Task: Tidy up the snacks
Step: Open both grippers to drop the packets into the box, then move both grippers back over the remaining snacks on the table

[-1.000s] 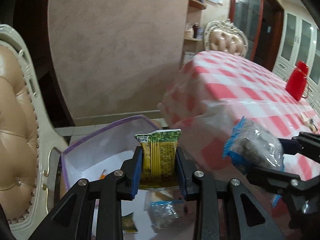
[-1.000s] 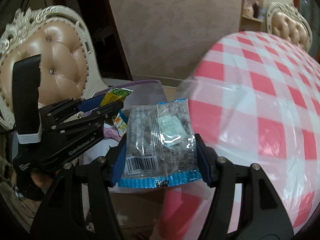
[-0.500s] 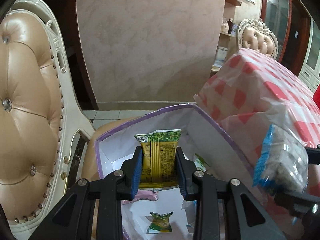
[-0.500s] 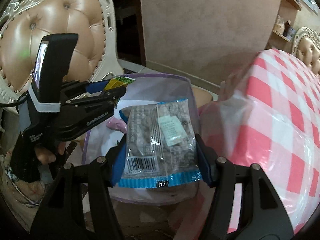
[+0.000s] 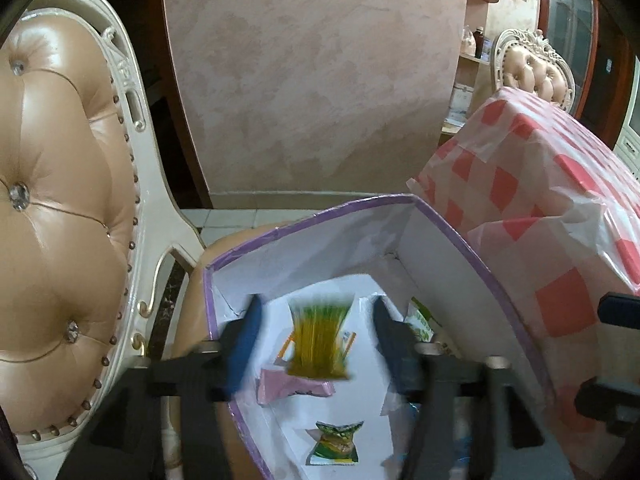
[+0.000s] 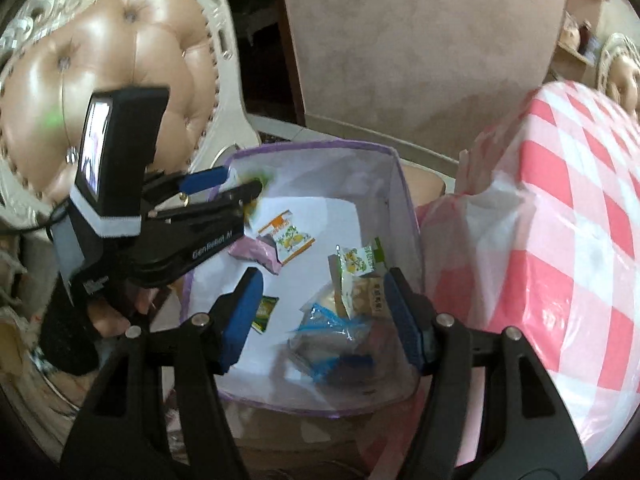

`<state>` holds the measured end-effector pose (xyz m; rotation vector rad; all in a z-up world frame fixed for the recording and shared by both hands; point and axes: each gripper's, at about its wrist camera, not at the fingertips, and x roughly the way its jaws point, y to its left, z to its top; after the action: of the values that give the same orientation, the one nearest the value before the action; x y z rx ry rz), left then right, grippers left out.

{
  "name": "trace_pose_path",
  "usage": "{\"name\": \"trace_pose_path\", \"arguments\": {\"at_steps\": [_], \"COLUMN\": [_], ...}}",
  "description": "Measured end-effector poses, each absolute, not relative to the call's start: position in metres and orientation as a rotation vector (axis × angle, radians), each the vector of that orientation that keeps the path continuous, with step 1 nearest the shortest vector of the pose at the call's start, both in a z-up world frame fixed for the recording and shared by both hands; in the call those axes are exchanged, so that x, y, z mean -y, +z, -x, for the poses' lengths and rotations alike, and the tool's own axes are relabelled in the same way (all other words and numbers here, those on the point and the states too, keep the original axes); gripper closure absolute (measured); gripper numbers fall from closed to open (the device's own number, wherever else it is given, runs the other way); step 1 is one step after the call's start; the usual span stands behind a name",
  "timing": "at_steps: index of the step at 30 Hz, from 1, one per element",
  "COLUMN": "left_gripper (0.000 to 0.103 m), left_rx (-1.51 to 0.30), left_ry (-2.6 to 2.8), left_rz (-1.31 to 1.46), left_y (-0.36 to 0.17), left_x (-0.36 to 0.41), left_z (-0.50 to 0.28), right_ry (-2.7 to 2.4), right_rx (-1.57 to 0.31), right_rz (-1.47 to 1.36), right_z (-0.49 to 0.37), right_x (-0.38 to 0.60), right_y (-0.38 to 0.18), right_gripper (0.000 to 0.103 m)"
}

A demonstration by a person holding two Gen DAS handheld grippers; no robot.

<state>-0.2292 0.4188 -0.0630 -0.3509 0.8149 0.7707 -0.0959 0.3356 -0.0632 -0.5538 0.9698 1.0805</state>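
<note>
- My left claw [image 5: 318,324]: jaws have just been opening, now spread; the green-yellow packet [image 5: 319,339] sits blurred between them, touching neither pad.
- My right claw [image 6: 322,312]: jaws apart, nothing gripped; the clear blue-edged packet [image 6: 330,342] lies below them in the box.
- White box [image 6: 394,204], purple rim, under both claws; more snack packets on its floor.
- Checked tablecloth [image 6: 568,216] at 3 o'clock of the box; tufted chair [image 5: 60,200] at 9 o'clock.

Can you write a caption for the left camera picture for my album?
Open left tongs over the purple-edged box, with a blurred green-and-yellow snack packet between them, clear of both sides.
</note>
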Motion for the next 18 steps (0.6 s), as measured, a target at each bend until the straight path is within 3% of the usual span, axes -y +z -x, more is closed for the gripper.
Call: {"name": "trace_pose_path", "arguments": {"at_steps": [2,13,18], "left_gripper": [0.027,0.026,0.026], "left_rx": [-0.8,-0.798,-0.752], "left_ry": [0.794,0.802,0.658], "left_rz": [0.326,0.293,0.344], "left_y": [-0.059,-0.038,-0.008], "left_x": [-0.417,-0.405,-0.364], "left_z": [0.23,0.222,0.201], "right_ry": [1.084,1.156,1.117], "right_rx": [-0.979,-0.899,-0.827], "right_rz": [0.52,0.384,0.283], "right_z": [0.093,0.097,0.085], "right_x": [-0.332,-0.303,-0.249], "right_y": [-0.061,-0.036,-0.002], "right_gripper": [0.035,0.034,0.034]}}
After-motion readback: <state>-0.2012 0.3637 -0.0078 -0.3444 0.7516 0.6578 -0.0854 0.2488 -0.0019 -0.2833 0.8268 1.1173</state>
